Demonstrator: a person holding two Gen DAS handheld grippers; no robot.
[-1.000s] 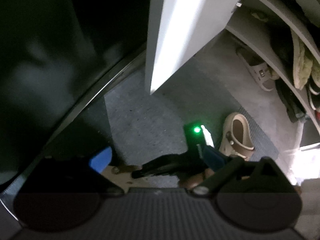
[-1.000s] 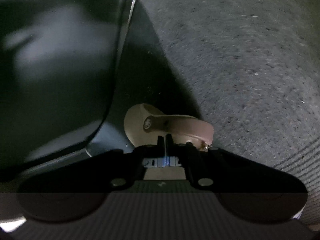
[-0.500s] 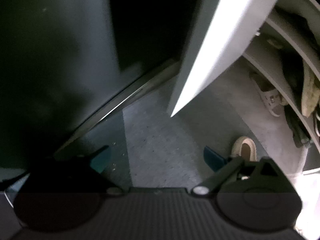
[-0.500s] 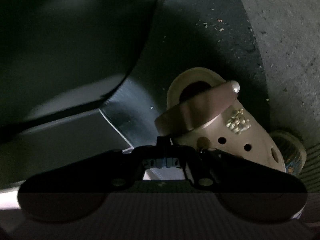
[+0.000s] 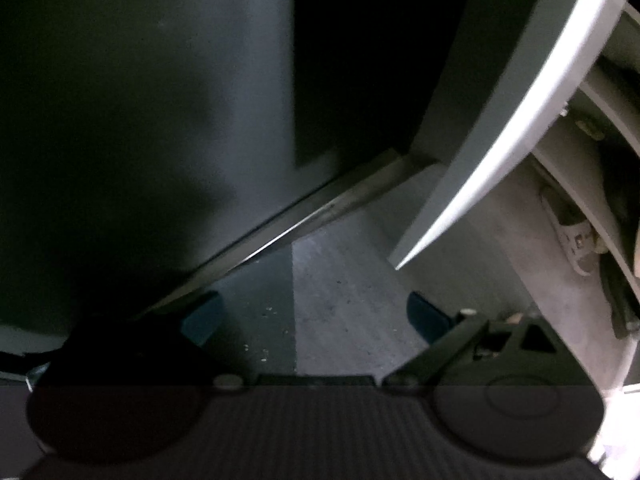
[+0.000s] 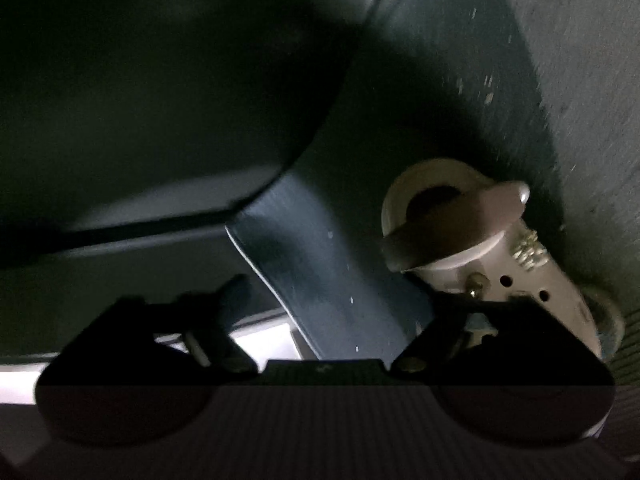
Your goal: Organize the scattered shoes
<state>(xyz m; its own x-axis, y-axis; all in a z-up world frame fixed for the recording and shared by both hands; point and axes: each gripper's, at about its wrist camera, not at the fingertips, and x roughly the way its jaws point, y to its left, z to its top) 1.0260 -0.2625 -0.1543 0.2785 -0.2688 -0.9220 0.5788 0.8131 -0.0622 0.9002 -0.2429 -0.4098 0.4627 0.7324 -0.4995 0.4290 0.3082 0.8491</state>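
A beige clog (image 6: pixel 492 264) with holes and a heel strap lies on the dark floor, its opening facing away from me. My right gripper (image 6: pixel 340 292) stands open just in front of it; the right finger overlaps the clog's toe end in the view, and nothing sits between the jaws. In the left wrist view, my left gripper (image 5: pixel 312 316) is open over the grey mat (image 5: pixel 340 300), its blue pads (image 5: pixel 424 316) wide apart and empty. A white sandal (image 5: pixel 572 240) rests on the lowest shelf at the right.
A white cabinet door (image 5: pixel 500 140) hangs open above the mat. Curved shoe shelves (image 5: pixel 600 208) with dark shoes fill the right edge. A dark door (image 5: pixel 140 140) and its metal threshold (image 5: pixel 312 216) stand to the left. A small round object (image 6: pixel 608 320) peeks from behind the clog.
My right gripper was shut at the clog's heel strap and now stands open, with the clog resting on the floor. The left gripper swung left and up; the other clog left its view.
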